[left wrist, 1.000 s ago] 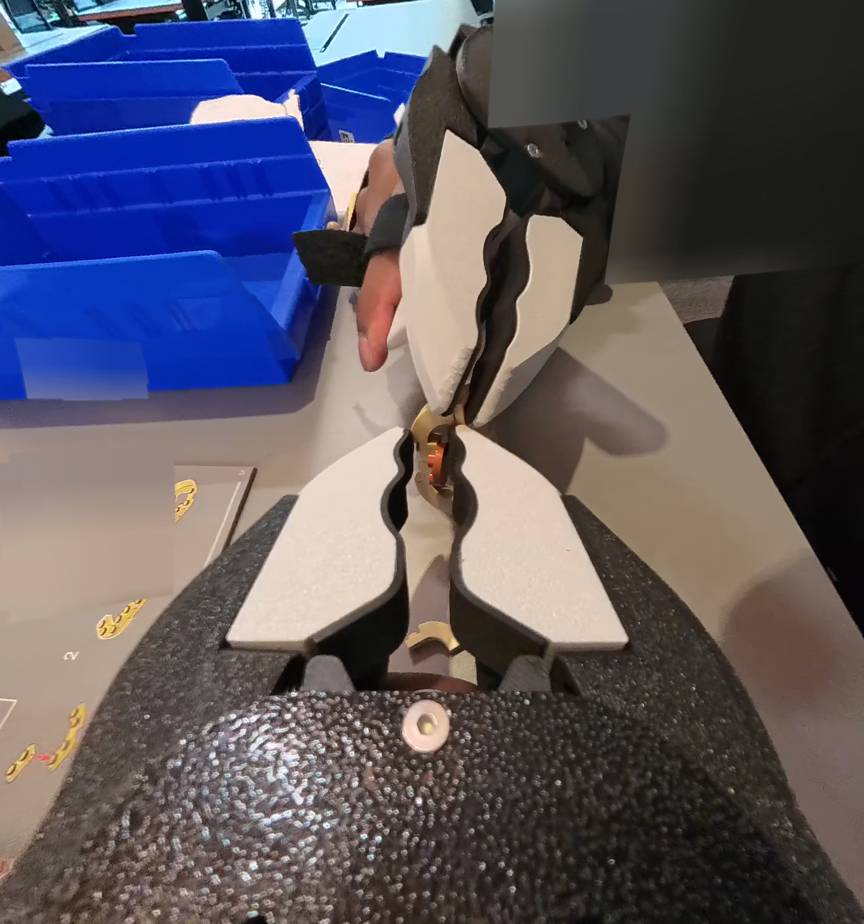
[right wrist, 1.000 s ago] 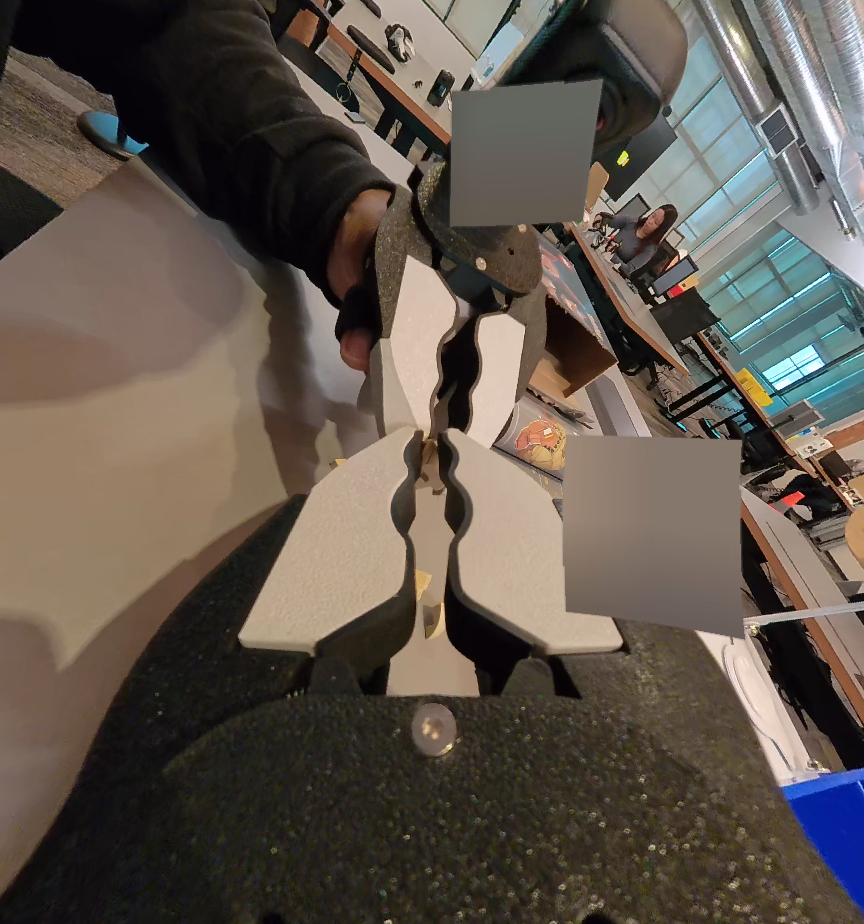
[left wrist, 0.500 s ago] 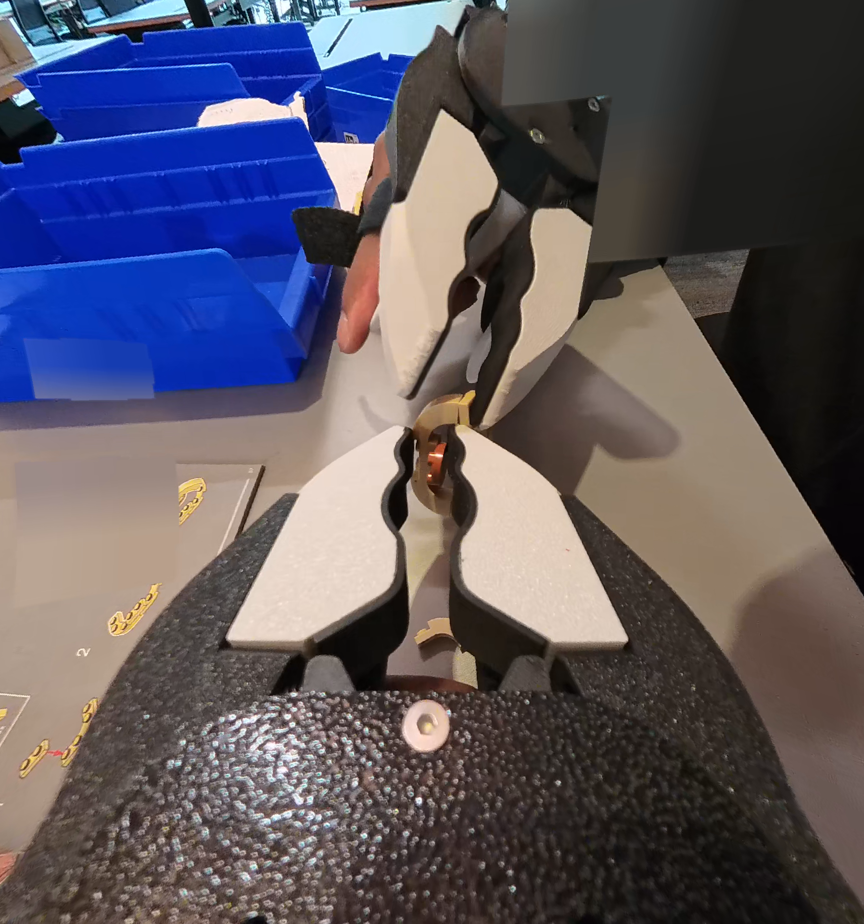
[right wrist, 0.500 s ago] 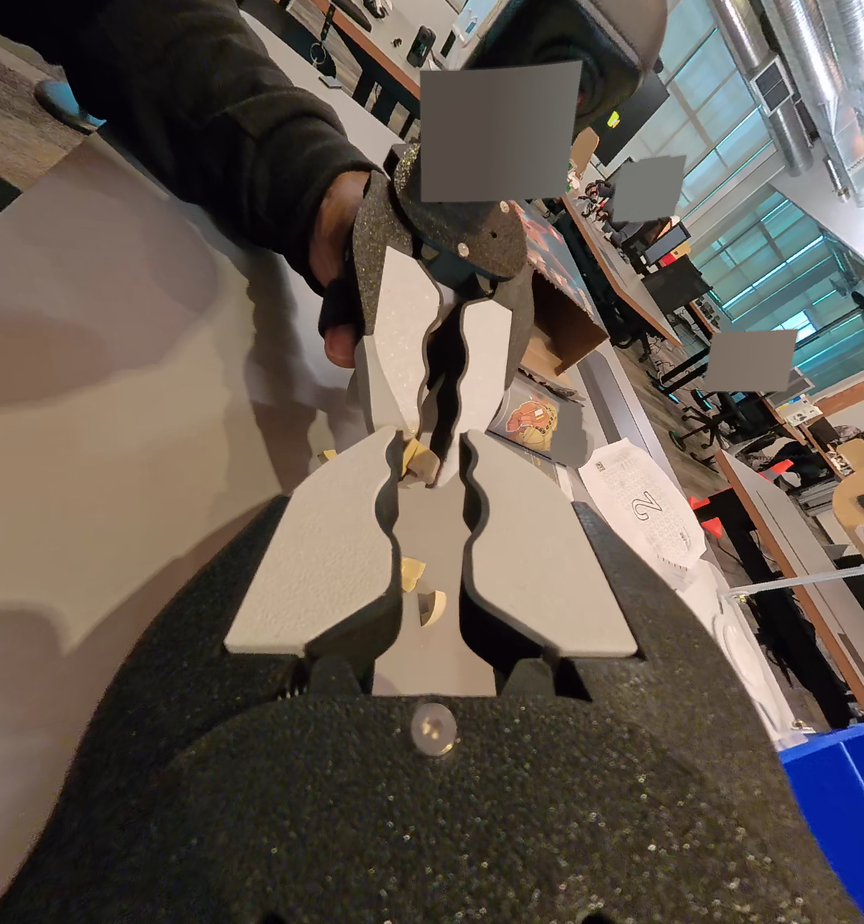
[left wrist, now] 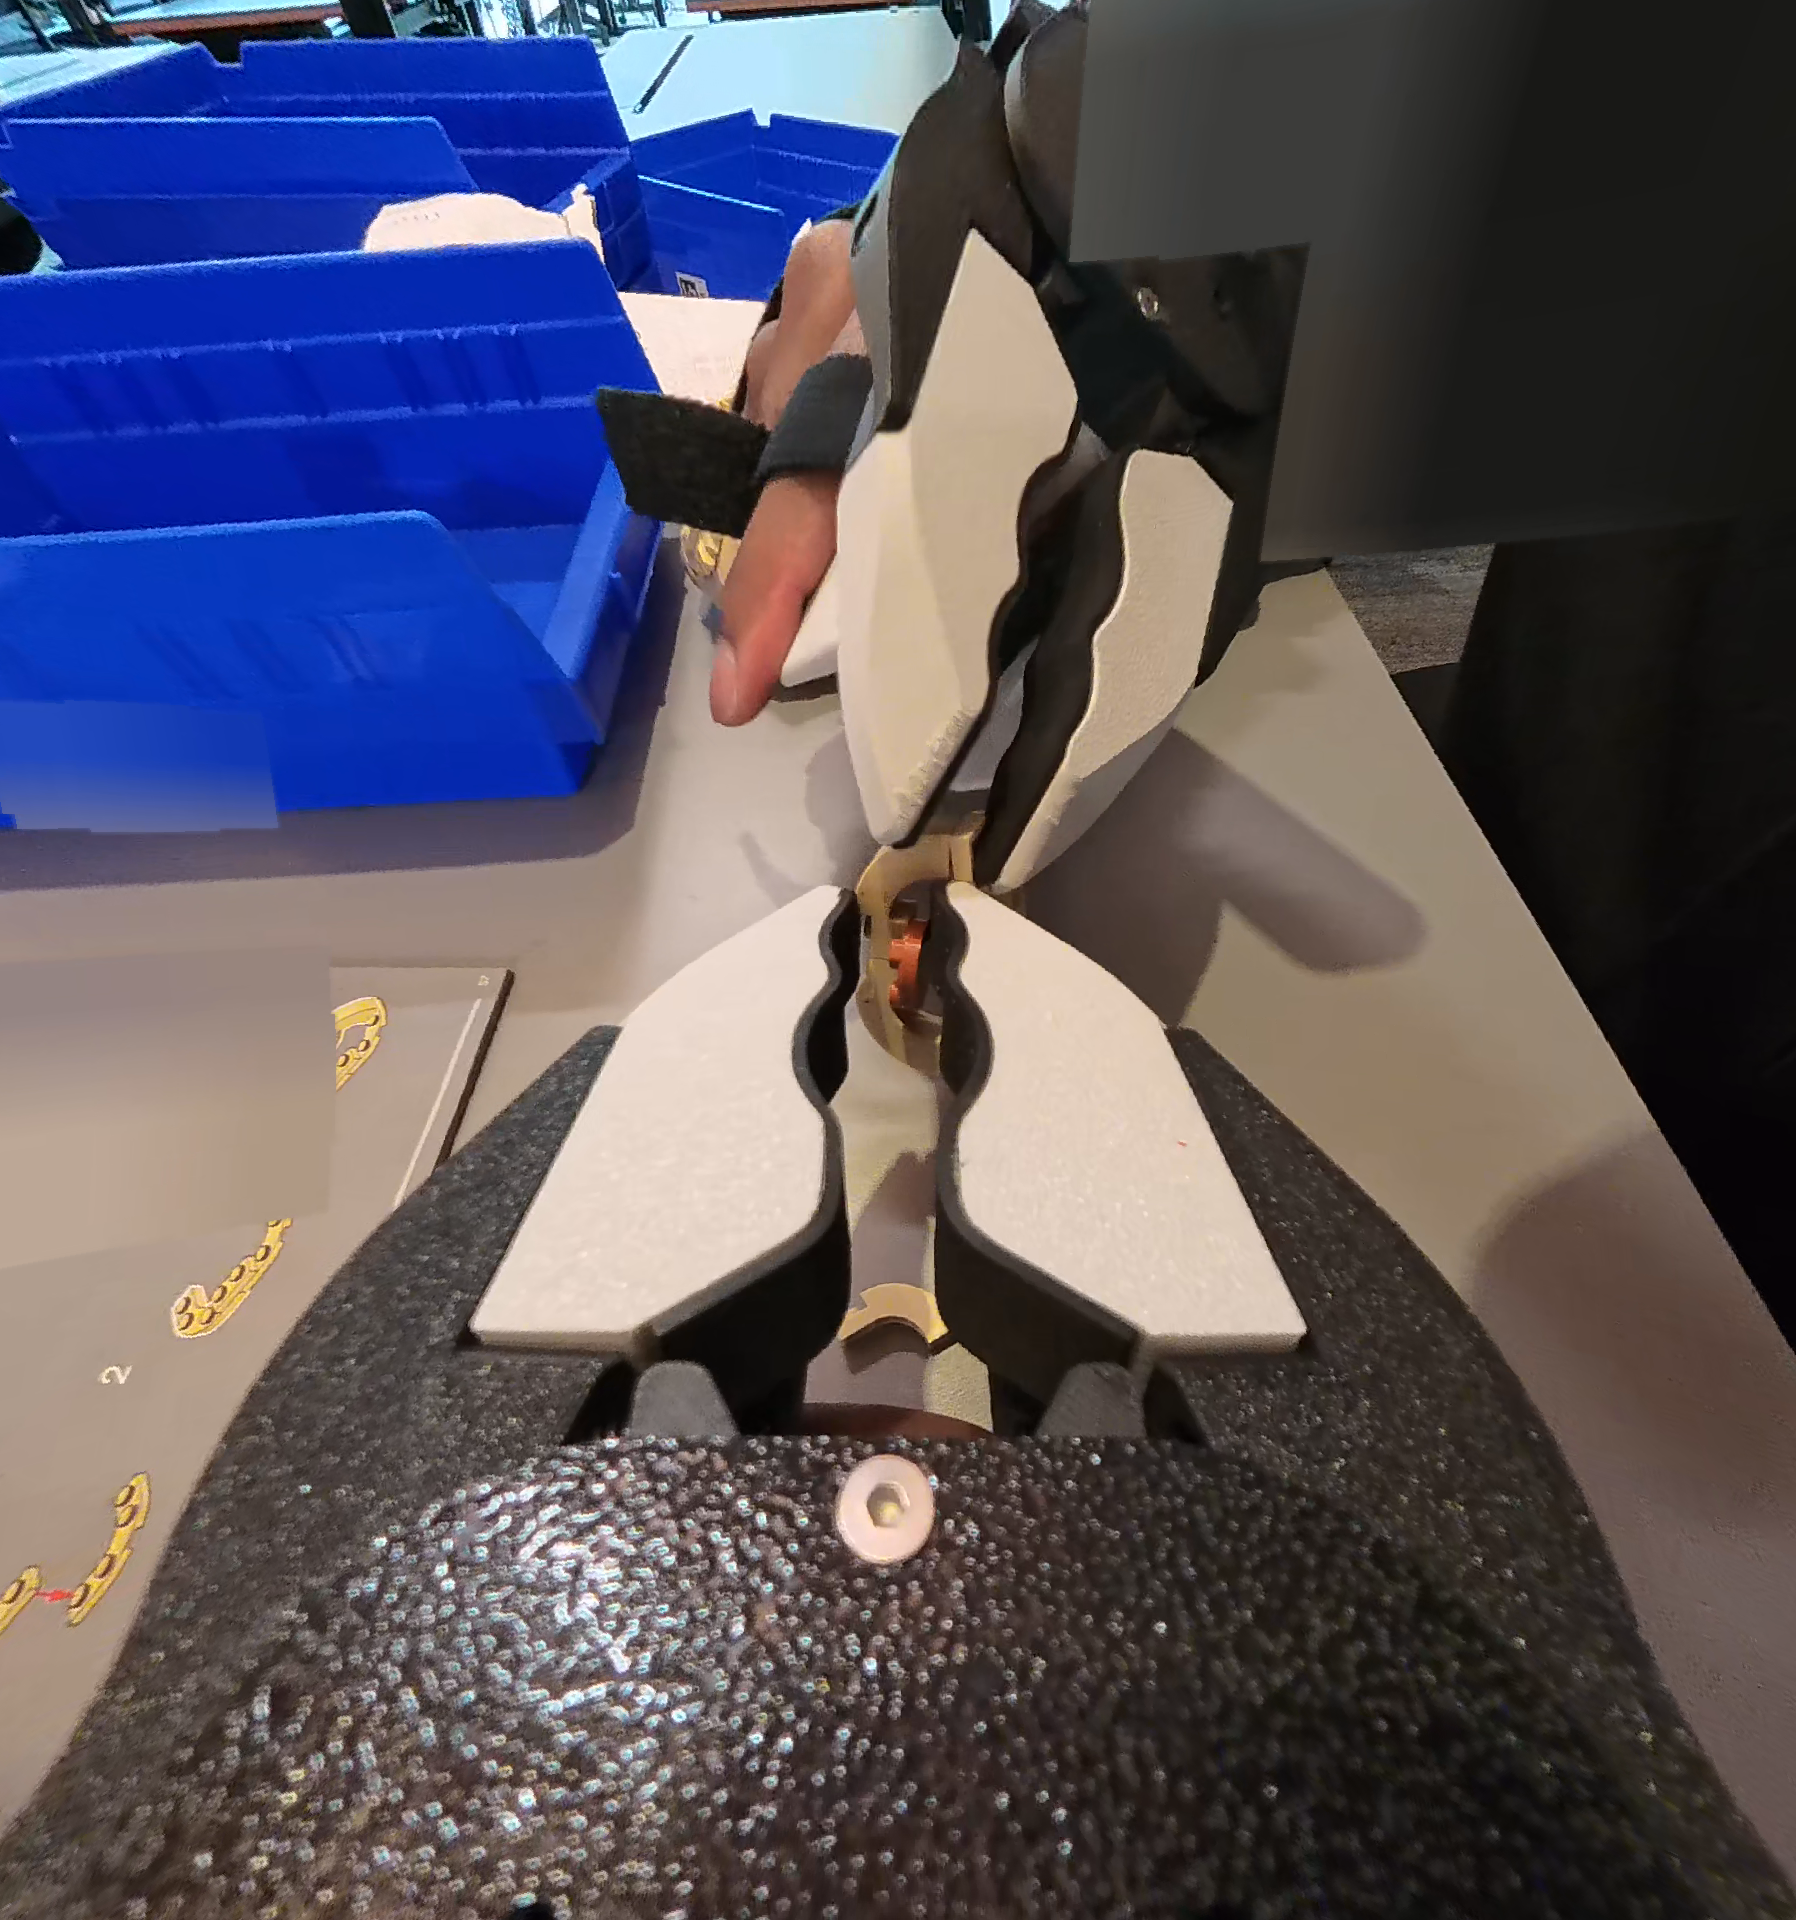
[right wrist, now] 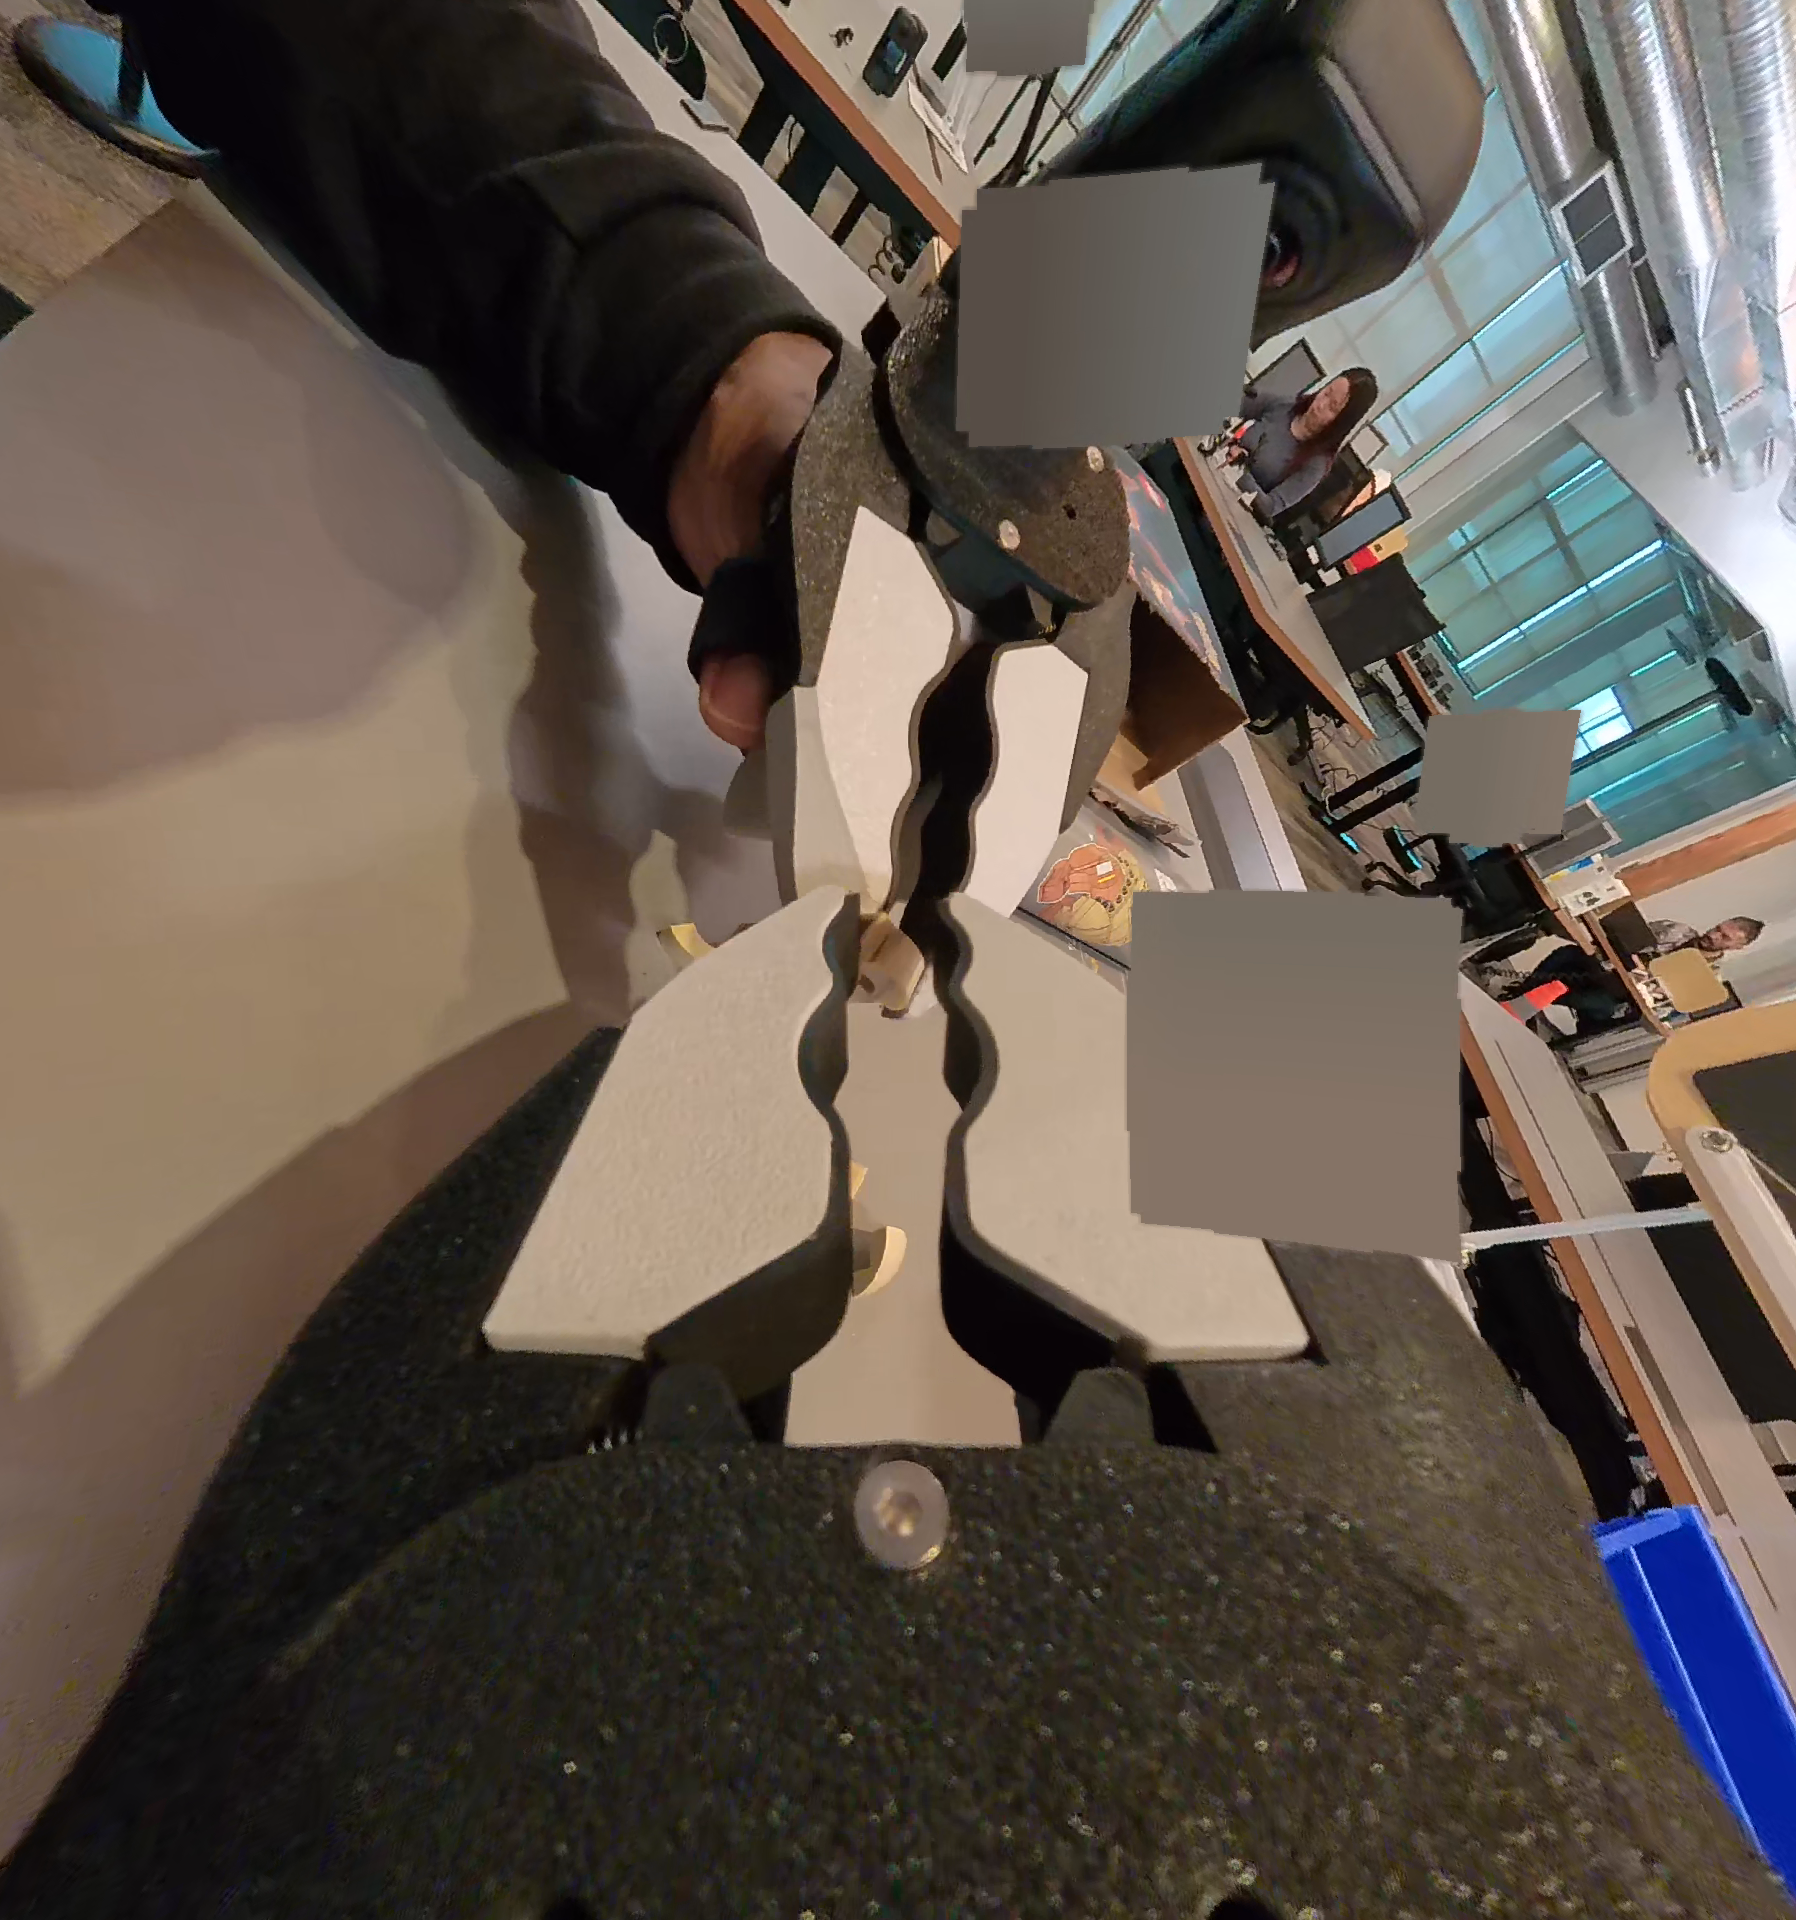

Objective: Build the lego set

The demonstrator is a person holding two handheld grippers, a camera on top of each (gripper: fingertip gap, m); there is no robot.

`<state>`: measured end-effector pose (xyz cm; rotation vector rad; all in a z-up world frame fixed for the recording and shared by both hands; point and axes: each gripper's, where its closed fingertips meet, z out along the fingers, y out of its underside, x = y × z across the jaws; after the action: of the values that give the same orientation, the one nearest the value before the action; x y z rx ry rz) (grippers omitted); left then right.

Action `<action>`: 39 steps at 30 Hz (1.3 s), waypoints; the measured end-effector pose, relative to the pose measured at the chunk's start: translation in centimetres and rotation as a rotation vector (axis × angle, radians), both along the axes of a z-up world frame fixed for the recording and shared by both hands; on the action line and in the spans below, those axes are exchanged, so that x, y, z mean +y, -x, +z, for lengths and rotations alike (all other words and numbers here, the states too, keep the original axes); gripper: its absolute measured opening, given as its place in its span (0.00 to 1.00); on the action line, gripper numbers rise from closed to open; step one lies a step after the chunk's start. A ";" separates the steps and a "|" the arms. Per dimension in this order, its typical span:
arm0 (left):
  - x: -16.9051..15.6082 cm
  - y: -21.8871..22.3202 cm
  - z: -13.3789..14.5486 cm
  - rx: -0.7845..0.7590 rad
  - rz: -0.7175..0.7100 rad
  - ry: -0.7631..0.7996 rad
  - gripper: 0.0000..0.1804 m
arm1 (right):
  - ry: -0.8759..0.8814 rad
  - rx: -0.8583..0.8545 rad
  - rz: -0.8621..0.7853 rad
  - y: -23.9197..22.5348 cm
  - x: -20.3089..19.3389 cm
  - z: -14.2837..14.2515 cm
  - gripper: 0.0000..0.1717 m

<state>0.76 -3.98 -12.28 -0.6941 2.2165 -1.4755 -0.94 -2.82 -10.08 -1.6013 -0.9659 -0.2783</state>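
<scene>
Tan plastic, a small curved ring assembly [left wrist: 889, 971] with a copper hub, sits clenched in my left gripper [left wrist: 899, 935] above the grey table [left wrist: 1341, 935], and my right gripper [left wrist: 961, 831] comes at it from the far side, its tips pinched on the ring's tan end segment. To do this well I'd hold the left hand steady and work the right gently, lest the thin link twist. A loose tan piece [left wrist: 889, 1311] lies near, blue bins [left wrist: 281, 623] stand far left.
</scene>
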 end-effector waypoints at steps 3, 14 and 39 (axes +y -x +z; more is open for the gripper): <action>0.0 0.0 0.1 -0.001 0.001 0.002 0.07 | 0.004 0.014 -0.008 -0.1 0.1 0.1 0.09; -0.3 0.4 0.3 0.011 -0.033 0.036 0.07 | -0.010 -0.009 0.015 0.2 -0.2 0.3 0.08; -0.9 1.0 0.5 0.036 -0.077 0.077 0.06 | -0.013 -0.001 0.063 0.7 -0.6 0.4 0.08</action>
<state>-0.25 -4.84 -11.74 -0.6711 2.2466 -1.6051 -1.68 -3.37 -9.73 -1.5563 -1.0114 -0.2409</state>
